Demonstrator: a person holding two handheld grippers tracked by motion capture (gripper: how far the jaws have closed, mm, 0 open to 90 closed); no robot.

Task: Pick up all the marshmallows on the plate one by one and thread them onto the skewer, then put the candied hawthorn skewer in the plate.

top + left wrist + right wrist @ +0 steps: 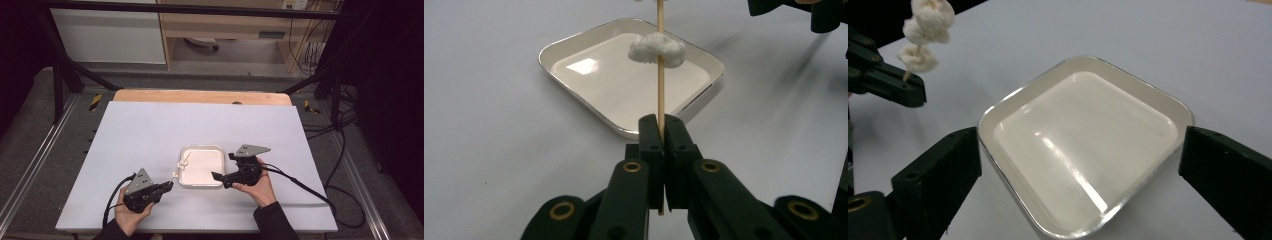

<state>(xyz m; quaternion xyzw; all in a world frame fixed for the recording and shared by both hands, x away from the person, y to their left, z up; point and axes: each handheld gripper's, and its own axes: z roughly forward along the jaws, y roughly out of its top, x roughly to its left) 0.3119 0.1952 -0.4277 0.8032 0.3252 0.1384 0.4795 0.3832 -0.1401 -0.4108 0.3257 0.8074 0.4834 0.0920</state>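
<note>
A thin wooden skewer [660, 100] is pinched near its lower end by the left claw [167, 186], held just above the near-left corner of the white tray [216, 150] on the tabletop [140, 130]. The white puffy pieces [923, 30] threaded on it appear to be soft and light, easily crushed; the stiff but breakable stick is best gripped at bare wood. The right claw [223, 166] is spread wide, empty, over the tray's right edge.
</note>
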